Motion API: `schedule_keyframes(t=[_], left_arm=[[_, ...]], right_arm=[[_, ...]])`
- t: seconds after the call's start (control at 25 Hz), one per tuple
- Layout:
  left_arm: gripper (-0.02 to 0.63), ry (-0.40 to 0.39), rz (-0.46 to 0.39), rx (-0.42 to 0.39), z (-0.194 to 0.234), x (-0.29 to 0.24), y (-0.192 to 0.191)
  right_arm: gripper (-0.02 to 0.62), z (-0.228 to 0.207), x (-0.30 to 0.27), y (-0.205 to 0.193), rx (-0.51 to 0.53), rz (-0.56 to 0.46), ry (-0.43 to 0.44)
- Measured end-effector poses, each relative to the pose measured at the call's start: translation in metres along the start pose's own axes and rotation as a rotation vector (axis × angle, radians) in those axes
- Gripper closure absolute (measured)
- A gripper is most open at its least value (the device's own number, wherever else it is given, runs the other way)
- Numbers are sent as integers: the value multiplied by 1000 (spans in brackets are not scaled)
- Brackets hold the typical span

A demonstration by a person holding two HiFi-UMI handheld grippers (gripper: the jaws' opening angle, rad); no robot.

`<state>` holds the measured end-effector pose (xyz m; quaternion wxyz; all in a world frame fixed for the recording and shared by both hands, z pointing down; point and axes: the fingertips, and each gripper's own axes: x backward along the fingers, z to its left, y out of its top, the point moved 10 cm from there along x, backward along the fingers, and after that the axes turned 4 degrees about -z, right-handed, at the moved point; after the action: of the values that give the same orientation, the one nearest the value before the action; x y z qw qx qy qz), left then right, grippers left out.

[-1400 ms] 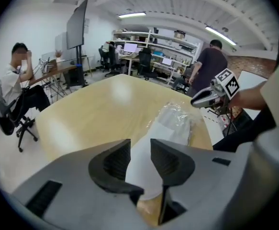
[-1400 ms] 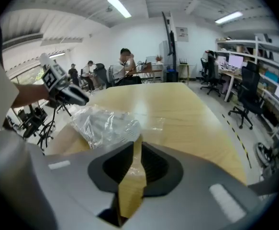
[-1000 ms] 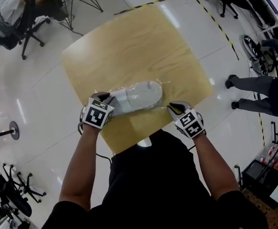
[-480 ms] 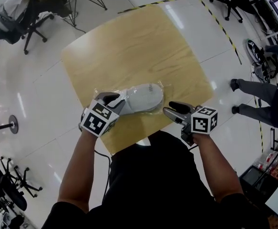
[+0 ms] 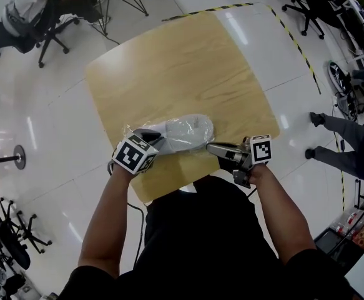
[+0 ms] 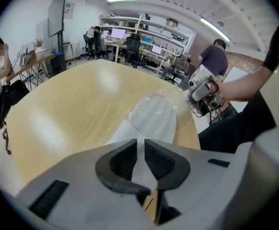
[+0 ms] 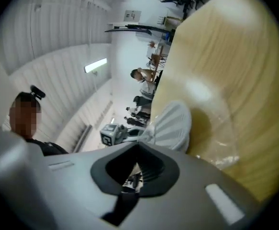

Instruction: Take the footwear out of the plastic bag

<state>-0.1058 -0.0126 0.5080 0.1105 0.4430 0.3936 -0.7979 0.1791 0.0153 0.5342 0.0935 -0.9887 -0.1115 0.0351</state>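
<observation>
Left tongs (image 6: 140,146) just closed on the end of the slipper (image 5: 185,132); right tongs (image 7: 138,150) just snapped shut beside the plastic bag (image 7: 220,143), seemingly empty; slipper still bagged

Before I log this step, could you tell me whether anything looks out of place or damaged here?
Nothing stands out: the white footwear lies flat in its wrinkled clear plastic bag on the table, near its front edge; no tear or spill shows.

A wooden table (image 5: 188,61) stands on a glossy floor (image 5: 63,136), probably office chairs (image 5: 52,29) nearby.
</observation>
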Motion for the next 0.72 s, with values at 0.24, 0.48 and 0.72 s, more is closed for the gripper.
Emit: schedule_keyframes(t=[0.24,0.48,0.72], left_arm=[[549,-51,-105,46,-4,12,3],[461,-4,-47,-159,-14,25,10],[448,52,147,-367,-25,-1,9]], right_arm=[[461,-17,24,17,8,28,-66],[430,-7,19,58,107,-33,-231],[503,-23,-10,71,31,31,-248]])
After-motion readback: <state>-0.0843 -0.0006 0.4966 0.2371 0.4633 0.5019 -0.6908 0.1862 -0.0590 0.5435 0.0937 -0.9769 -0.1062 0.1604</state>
